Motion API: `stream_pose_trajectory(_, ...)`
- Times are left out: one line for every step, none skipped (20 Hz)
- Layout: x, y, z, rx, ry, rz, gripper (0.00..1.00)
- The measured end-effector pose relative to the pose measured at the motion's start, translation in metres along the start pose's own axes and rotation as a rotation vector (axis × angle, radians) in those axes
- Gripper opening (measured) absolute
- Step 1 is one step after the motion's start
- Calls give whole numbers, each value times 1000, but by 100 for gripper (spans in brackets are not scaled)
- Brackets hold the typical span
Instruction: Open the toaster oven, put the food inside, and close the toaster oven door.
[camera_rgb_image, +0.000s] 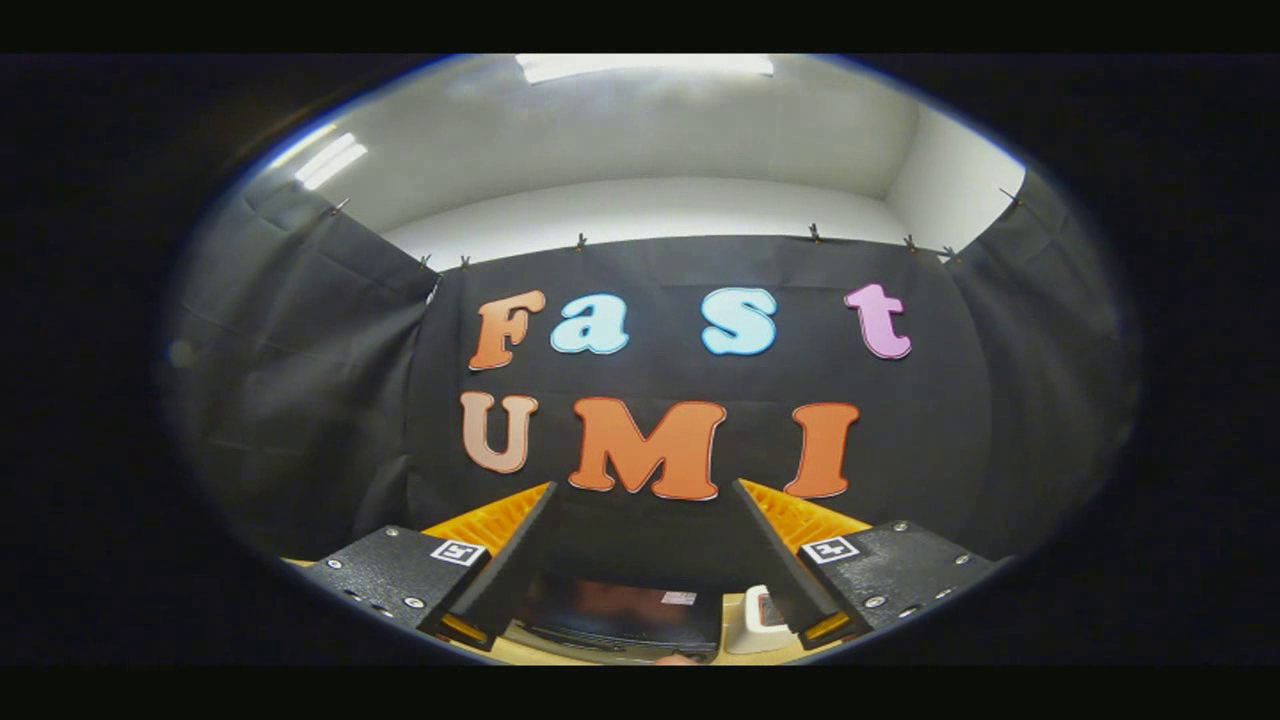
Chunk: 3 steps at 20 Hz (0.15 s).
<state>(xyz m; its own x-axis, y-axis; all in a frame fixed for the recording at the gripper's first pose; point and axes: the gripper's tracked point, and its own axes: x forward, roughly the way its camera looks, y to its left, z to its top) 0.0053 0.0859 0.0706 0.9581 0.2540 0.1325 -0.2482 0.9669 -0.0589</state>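
The black cloth wall (690, 400) of the booth hangs from small clips along its top edge and takes up most of what lies ahead, with a pale ceiling (640, 130) and its bright light panel (645, 66) above.

Low down, between the fingers of the tongs (645, 545) and beyond them, sits the dark, glossy, box-shaped toaster oven (620, 615) on the light wooden counter (560, 655). Its shiny front throws back reddish reflections, and a small pale label shows near its upper right corner. Whether the door is open or closed, and whether anything lies inside, cannot be told from here; too little of it shows.

Just beside the oven, on the side of the right finger, stands a small white rounded object (755, 625) with a reddish patch on its face, partly hidden behind that finger. What it is cannot be made out.

The tongs are spread wide, the two fingers well apart and pinching nothing, held up above the counter and aimed at the cloth wall rather than down at the oven.
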Motion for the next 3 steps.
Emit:
stream_pose_trajectory(0,-1,-2,-1,4,-1,99)
stream_pose_trajectory(1,-3,-5,-5,11,-4,99)
stream_pose_trajectory(-2,-3,-5,-8,18,-6,99)
